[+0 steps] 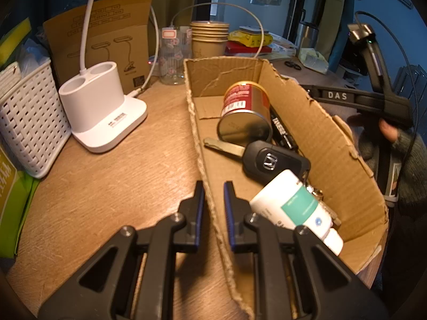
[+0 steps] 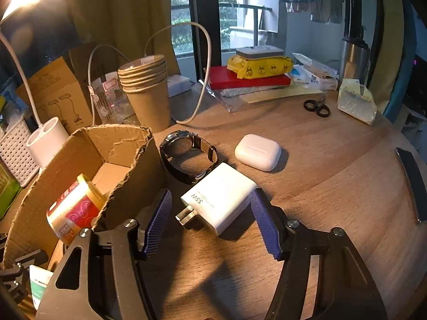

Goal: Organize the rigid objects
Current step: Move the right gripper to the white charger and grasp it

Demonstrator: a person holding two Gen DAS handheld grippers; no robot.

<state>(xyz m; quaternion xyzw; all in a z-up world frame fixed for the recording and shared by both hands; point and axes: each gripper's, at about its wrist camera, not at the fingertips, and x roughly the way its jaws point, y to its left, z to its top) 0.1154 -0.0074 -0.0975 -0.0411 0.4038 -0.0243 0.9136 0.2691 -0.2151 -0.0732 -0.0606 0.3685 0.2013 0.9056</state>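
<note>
Cluttered with cups (image 2: 146,80), a lamp base (image 1: 100,106) and scissors (image 2: 316,107), a round wooden surface (image 2: 333,165) by a window holds a torn cardboard box (image 1: 320,138) that already contains a can (image 1: 245,112), a car key (image 1: 272,160) and a white bottle (image 1: 293,205). On the left, the hand-held gripper (image 1: 214,208) is clamped on the box's near wall, its blue pads pressed to either side of the ragged edge, apparently steadying it. On the right, the other hand-held gripper (image 2: 210,218) has its jaws apart and straddles a white charger (image 2: 221,197) that lies flat on the surface just outside the box, prongs pointing toward the left pad; neither pad appears to press on it yet. A watch (image 2: 186,157) sits just behind the charger and a white earbud case (image 2: 257,152) lies near it, both still outside the box. The charger looks like a hard, light block with smooth, possibly slippery plastic faces; the sounder hold is likely across its two flat sides at mid-body, clear of the metal prongs, with firm pressure since it should not deform. Its glossy shell could skid if pinched near a rounded corner.
</note>
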